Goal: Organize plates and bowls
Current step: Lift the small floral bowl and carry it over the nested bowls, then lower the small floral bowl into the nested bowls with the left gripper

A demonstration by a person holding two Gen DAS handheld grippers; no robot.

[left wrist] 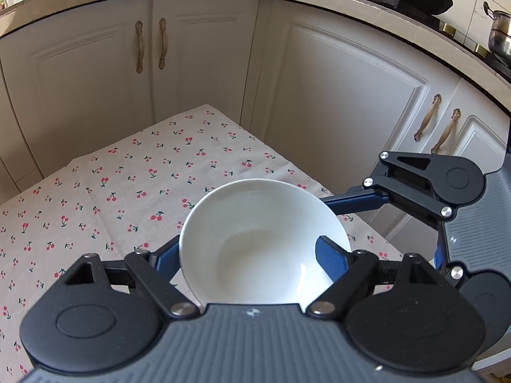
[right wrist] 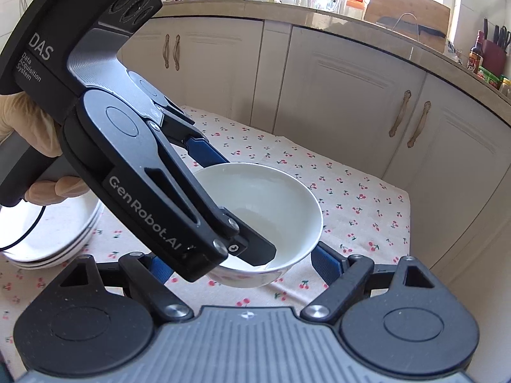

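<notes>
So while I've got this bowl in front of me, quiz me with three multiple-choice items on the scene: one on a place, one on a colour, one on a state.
1. In the right wrist view, where does the plate stack sit relative to the bowl?
A. to its left, on the cloth
B. up on the counter
C. inside the bowl

2. What is printed on the tablecloth?
A. blue stripes
B. red cherries
C. plain green

3. How is the right claw?
A. open
B. shut on a plate
C. shut on a spoon

Answers:
1 A: the white plates rest on the cloth at the left edge, beyond the left claw.
2 B: small red cherry pairs with green stems dot the pale fabric.
3 A: its two blue fingers stand wide apart, either side of the bowl's near edge.
</notes>
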